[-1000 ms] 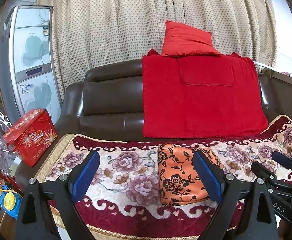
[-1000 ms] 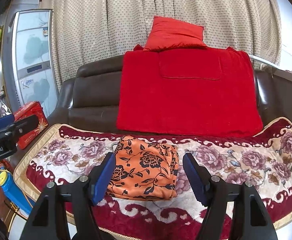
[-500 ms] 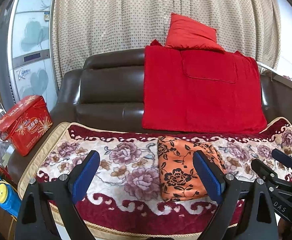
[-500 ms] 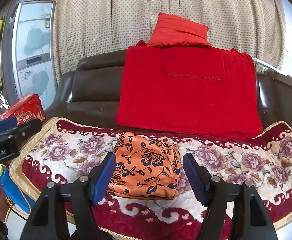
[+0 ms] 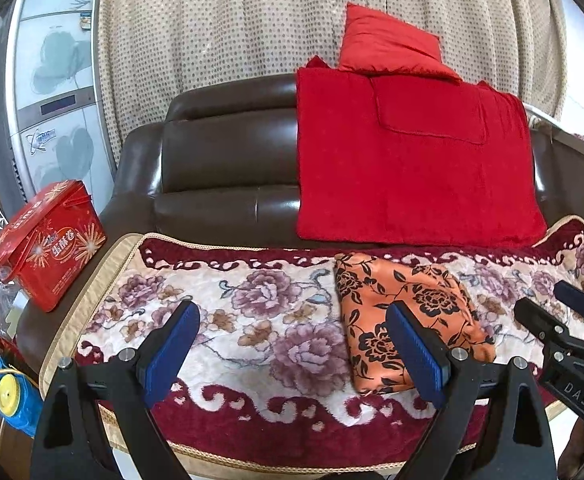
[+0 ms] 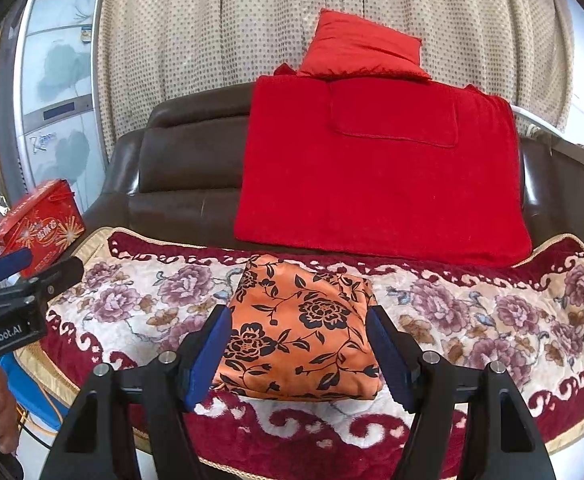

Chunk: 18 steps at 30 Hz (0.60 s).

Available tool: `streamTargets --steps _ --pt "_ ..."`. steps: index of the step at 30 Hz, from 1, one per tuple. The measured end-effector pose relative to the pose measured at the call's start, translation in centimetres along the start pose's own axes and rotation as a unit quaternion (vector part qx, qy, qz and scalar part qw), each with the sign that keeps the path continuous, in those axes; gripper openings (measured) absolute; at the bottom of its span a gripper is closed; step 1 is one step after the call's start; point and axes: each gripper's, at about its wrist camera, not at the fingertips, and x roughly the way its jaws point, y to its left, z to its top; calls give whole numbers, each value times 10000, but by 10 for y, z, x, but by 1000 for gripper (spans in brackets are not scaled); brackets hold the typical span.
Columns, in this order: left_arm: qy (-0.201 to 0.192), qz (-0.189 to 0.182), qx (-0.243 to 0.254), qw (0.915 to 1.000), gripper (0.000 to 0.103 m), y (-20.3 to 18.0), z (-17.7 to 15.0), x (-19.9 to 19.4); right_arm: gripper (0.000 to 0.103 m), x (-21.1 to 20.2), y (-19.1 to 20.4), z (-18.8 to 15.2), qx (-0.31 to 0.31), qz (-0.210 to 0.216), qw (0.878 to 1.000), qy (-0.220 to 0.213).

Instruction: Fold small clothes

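Lying folded into a flat rectangle, an orange cloth (image 6: 302, 330) with black flowers is seen on the floral cover (image 6: 492, 320) of a brown sofa (image 6: 187, 160). In the right wrist view the cloth sits at the centre, framed between the blue pads of the right gripper (image 6: 298, 354), whose jaws are held wide apart with nothing clamped; whether the pads touch the cloth cannot be told. In the left wrist view the same cloth (image 5: 404, 312) is found at about 4 o'clock, partly hidden behind the right-hand pad of the left gripper (image 5: 292, 350), which is likewise spread open and empty over the floral cover (image 5: 251, 320). The right gripper (image 5: 564, 312) is glimpsed at 4 o'clock near the frame edge. Over the sofa back, at 12 to 1 o'clock, a red blanket (image 6: 380, 168) is draped, with a red cushion (image 6: 362, 48) resting on top. A red box (image 5: 49, 240) stands on the armrest at 9 o'clock.
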Motion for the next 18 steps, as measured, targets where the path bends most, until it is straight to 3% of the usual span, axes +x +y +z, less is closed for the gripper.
streamTargets --steps 18 --pt "354 -38 170 9992 94 -9 -9 26 73 35 -16 -12 441 -208 9981 377"
